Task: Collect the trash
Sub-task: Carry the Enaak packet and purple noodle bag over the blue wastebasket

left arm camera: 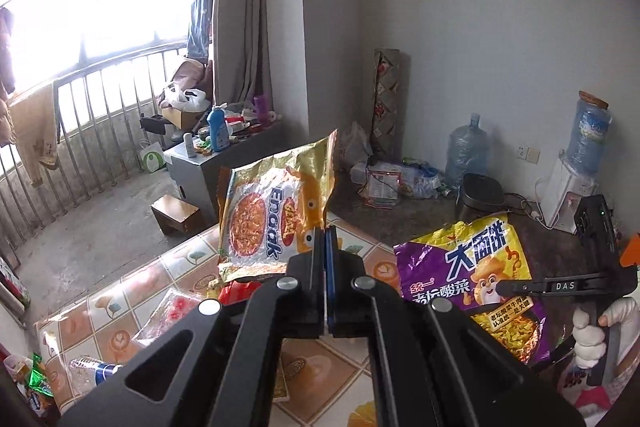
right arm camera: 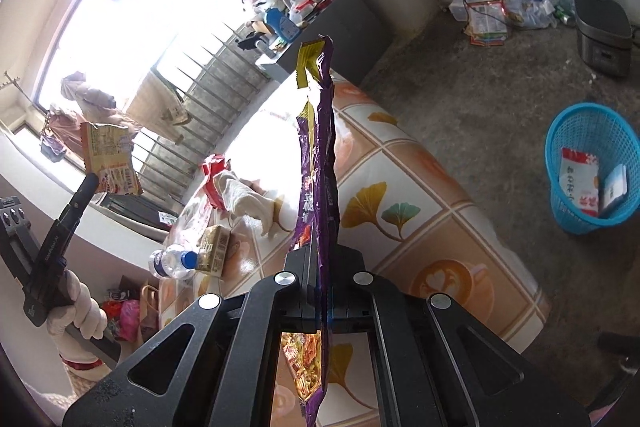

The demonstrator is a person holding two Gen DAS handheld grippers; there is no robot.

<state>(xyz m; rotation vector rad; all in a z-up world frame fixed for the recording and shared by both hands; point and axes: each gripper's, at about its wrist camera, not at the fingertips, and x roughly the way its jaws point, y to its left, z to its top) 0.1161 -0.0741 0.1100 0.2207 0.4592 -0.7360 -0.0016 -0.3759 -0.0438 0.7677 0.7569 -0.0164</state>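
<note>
My left gripper [left arm camera: 325, 239] is shut on the lower corner of a gold Enaak noodle wrapper [left arm camera: 276, 215], held up above the table [left arm camera: 320, 371]. At the left of the right wrist view this gripper [right arm camera: 90, 183] shows again with the wrapper's [right arm camera: 108, 159] printed back. My right gripper [right arm camera: 322, 259] is shut on a purple noodle wrapper [right arm camera: 318, 155], seen edge-on. The left wrist view shows that purple wrapper's [left arm camera: 468, 275] front and the right gripper [left arm camera: 504, 287] holding it. On the floor to the right stands a blue mesh basket [right arm camera: 588, 171] with two packets inside.
The tile-patterned table [right arm camera: 420, 187] carries a plastic bottle [right arm camera: 172, 261], a small carton [right arm camera: 214, 249], a red wrapper [right arm camera: 214, 183] and a white cloth [right arm camera: 244, 195]. On the floor are a rice cooker [right arm camera: 602, 31], a water jug [left arm camera: 468, 151] and a wooden stool [left arm camera: 176, 215].
</note>
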